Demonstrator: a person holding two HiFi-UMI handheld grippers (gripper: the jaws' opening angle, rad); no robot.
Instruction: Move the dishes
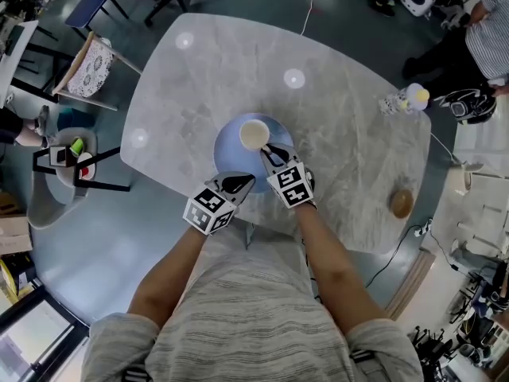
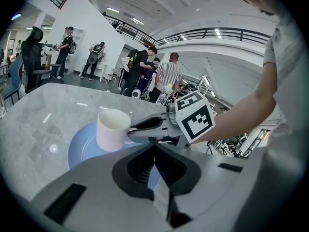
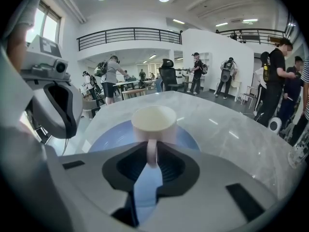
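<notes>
One pale blue plate lies close to the near edge of a grey marble table, roughly midway along that edge. A cream cup stands upright on the plate (a little toward its far side), with its handle turned toward the person. The right gripper slants down at the cup from the near side. Its jaws stand apart with the handle in the gap between them, and neither pad visibly presses on it. The left gripper has its jaws drawn together, with its tips at the plate's near rim. Whether they pinch that rim cannot be told. A small brown round object lies near the table's right edge, well apart from the plate.
</notes>
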